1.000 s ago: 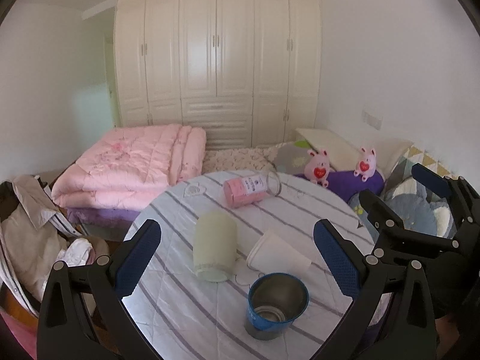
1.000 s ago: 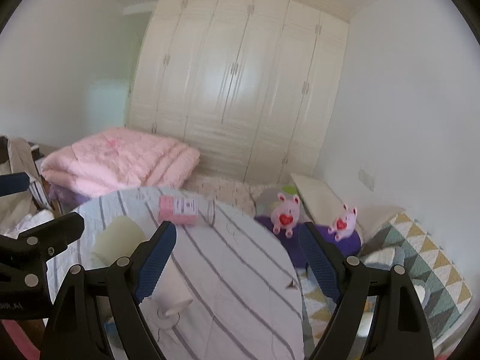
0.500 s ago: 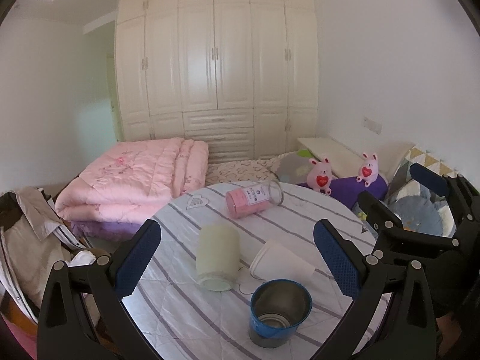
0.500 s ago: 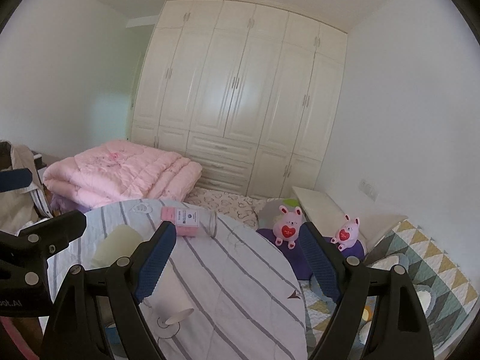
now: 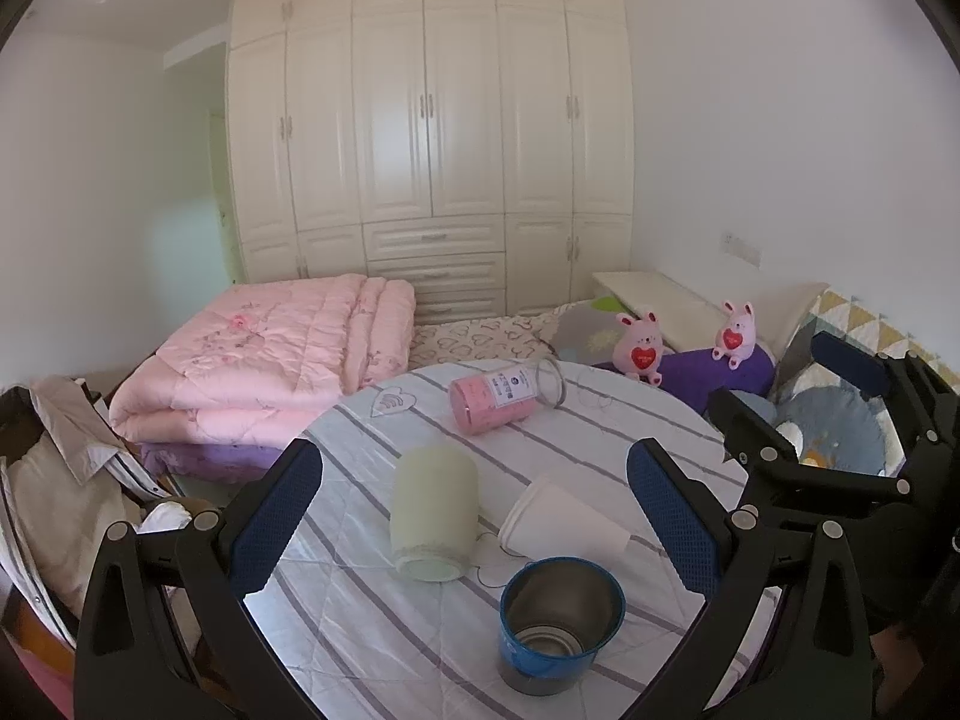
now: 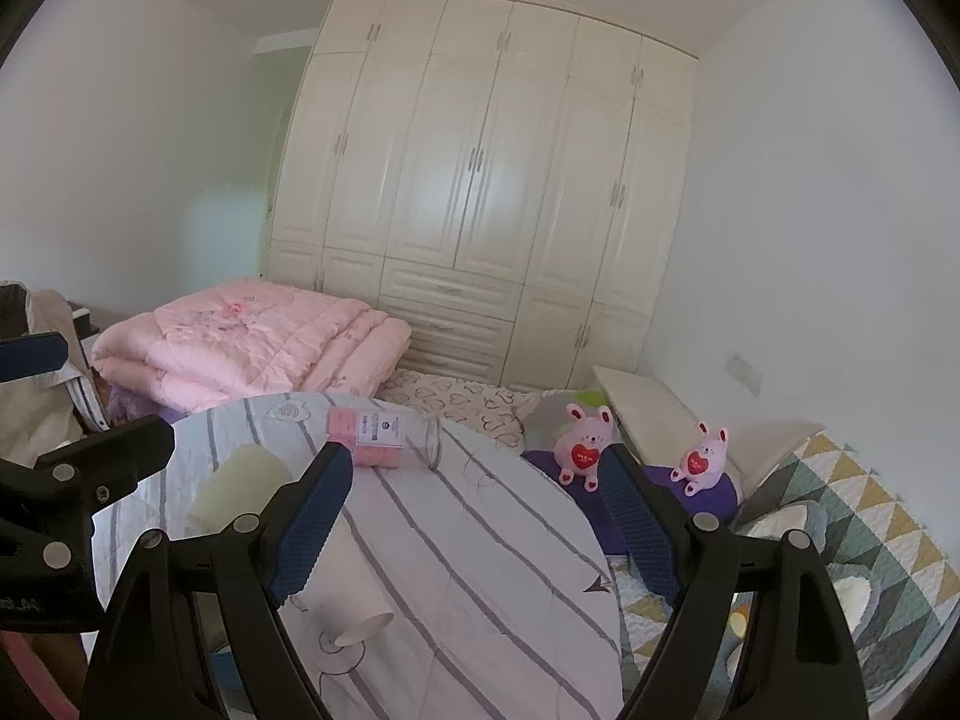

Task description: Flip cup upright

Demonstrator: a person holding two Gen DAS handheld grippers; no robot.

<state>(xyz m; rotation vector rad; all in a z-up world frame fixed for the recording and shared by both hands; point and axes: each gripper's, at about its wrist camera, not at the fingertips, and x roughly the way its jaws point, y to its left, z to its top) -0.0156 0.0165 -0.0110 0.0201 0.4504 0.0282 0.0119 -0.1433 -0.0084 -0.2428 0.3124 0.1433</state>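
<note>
On the round striped table [image 5: 600, 420] several cups lie on their sides: a pale green cup [image 5: 433, 513], a white paper cup [image 5: 561, 521] and a pink glass jar [image 5: 501, 396]. A blue metal cup [image 5: 558, 624] stands upright at the near edge. My left gripper [image 5: 474, 522] is open and empty, held above and before the green and white cups. My right gripper [image 6: 474, 531] is open and empty over the table's right half; it shows at the right of the left wrist view [image 5: 840, 414]. The green cup [image 6: 240, 489], paper cup [image 6: 354, 624] and jar [image 6: 384, 438] show in the right wrist view.
A folded pink quilt [image 5: 264, 372] lies on the bed behind the table. Two pink plush rabbits [image 5: 642, 348] sit on a purple cushion at the right. Clothes [image 5: 60, 480] hang at the left. White wardrobes [image 5: 432, 132] fill the back wall.
Both cameras have tilted upward and drawn back a little, so the table sits lower in each view. The cups have not moved. Both grippers stay open.
</note>
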